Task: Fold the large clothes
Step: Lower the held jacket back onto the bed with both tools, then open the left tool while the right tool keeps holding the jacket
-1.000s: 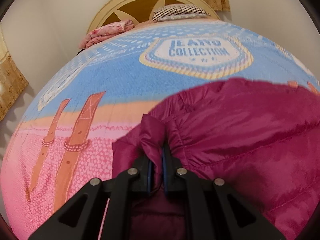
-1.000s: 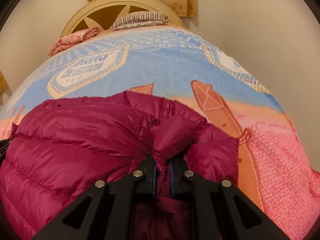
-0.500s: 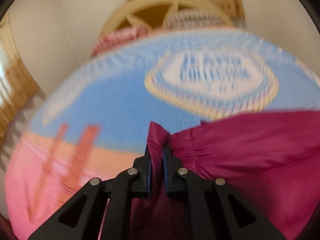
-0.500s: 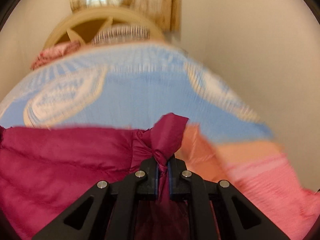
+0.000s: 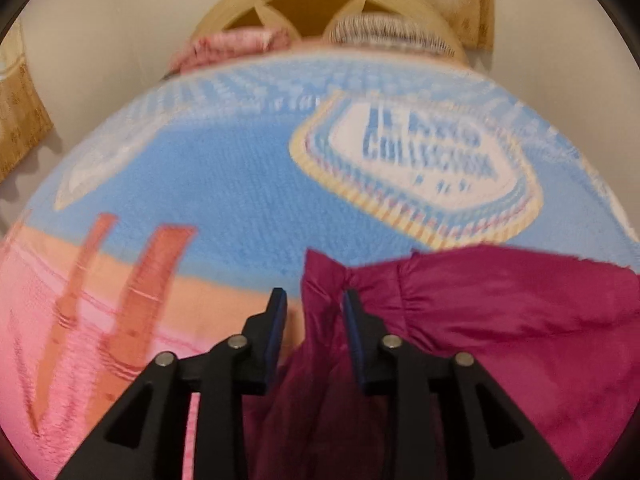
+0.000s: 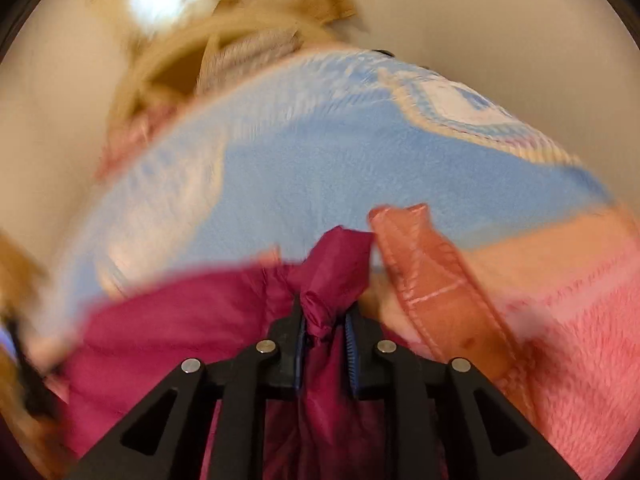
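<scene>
A maroon puffer jacket lies on the bed's blue, orange and pink blanket. My left gripper stands over the jacket's left corner. Its jaws are opening: the bunched fabric leans on the right pad, and the left pad is free of it. In the blurred right wrist view, my right gripper has a puckered corner of the jacket wedged between both pads. Its jaws are opening too. The blanket stretches beyond.
A cream headboard closes the bed's far end, with a striped pillow and a pink folded cloth before it. A patterned curtain hangs at left. A bare wall runs along the bed's right side.
Both grippers carried the jacket's edge toward the headboard end, stretching it across the blanket. The left jaws spread apart off the fabric. The right gripper rolled and its jaws widened a little.
</scene>
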### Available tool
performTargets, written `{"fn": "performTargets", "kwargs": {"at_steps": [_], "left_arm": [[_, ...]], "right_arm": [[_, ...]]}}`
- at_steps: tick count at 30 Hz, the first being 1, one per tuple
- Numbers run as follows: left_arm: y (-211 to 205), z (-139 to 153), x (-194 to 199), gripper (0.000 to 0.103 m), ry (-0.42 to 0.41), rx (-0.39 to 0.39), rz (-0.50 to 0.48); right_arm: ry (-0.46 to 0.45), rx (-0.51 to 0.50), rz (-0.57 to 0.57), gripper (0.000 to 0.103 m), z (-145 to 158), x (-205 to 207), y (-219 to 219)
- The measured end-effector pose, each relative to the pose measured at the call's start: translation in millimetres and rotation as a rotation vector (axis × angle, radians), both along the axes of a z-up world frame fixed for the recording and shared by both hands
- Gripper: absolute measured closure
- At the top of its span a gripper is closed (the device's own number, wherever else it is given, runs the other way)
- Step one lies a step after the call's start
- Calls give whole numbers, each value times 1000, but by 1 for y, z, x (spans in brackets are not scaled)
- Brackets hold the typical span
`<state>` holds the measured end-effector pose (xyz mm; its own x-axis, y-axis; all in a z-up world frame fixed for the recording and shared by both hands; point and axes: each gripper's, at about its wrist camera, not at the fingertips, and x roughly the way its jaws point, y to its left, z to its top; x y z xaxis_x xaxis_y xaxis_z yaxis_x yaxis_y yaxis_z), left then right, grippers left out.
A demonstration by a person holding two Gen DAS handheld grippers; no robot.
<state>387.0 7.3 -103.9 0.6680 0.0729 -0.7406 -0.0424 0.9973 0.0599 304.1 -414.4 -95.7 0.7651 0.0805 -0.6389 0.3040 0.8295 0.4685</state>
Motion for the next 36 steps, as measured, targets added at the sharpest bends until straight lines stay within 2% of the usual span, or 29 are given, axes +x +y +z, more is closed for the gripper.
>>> {"fn": "performTargets", "kwargs": {"at_steps": [2,4,8,11,14,18,21,25,27,30,32,34,36], "left_arm": [[-3,19,-14,41,-60,37,-2],[-9,38,-33,34,-106,44,-20],[-20,53,-66,34,-109,28,-73],[-32,46,-85,34,-81,11,-97],[-40,36,-92,34,-65,24,-111],[-46,19,-94,34,-26,58,-95],[-45,8,-92,34,-5,55,-85],[-48,10,-96,34,-9,64,-92],[-45,12,-102,34,-8,35,-95],[-20,17,-127,34,-36,-77,-51],[2,17,-149,25,-79,-153,11],[33,11,-184,19,-128,-265,111],[55,0,-206,16,-137,-382,178]], "right_arm": [[-73,-7,-75,84,24,-20,-6],[-104,-89,-72,84,48,-34,10],[-77,-283,140,84,66,-54,93],[-86,-304,277,84,59,-67,155],[-54,-282,314,84,40,-69,195],[12,-261,293,84,5,-59,214],[26,-328,304,85,-23,-53,221],[45,-321,318,85,-32,-53,217],[47,-310,319,85,-33,-54,214],[43,-317,317,85,-33,-55,216],[42,-320,316,85,-33,-55,216],[41,-319,315,85,-33,-53,216],[40,-327,313,85,-32,-53,217]]}}
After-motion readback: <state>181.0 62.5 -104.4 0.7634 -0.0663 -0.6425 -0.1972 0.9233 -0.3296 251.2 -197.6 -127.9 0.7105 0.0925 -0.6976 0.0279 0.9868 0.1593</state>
